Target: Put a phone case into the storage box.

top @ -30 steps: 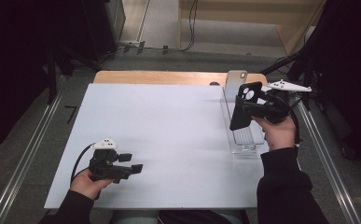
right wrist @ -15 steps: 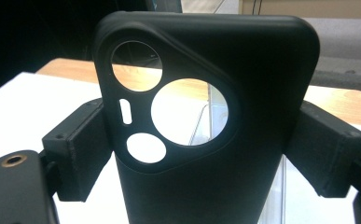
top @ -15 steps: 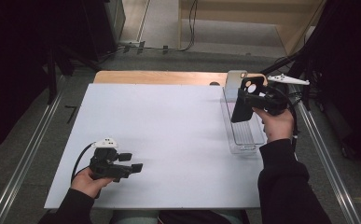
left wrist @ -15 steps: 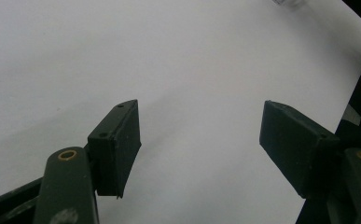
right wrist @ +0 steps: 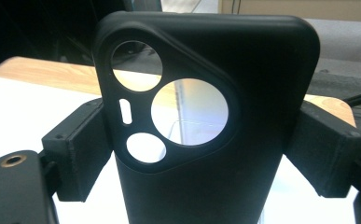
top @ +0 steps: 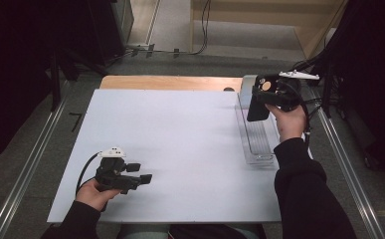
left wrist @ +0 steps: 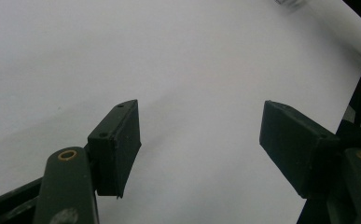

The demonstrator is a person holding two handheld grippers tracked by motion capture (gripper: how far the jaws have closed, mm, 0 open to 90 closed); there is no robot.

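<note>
1. The right gripper (top: 256, 110) is clamping a black phone case (right wrist: 206, 121) by its sides, holding it upright above the clear tray (top: 257, 144) at the table's (top: 180, 134) far right.
2. The left gripper (top: 139, 175) is idling with its jaws spread, grasping nothing, near the table's near-left edge.

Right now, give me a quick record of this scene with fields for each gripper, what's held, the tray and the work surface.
left gripper: open, jaws wide apart, nothing between them, low over the near left of the sheet
right gripper: shut on the black phone case
black phone case: upright between the jaws, camera cutouts see-through, held above the far end of the tray
clear plastic tray: long, narrow, at the right edge of the sheet
white sheet: covers the wooden table
</note>
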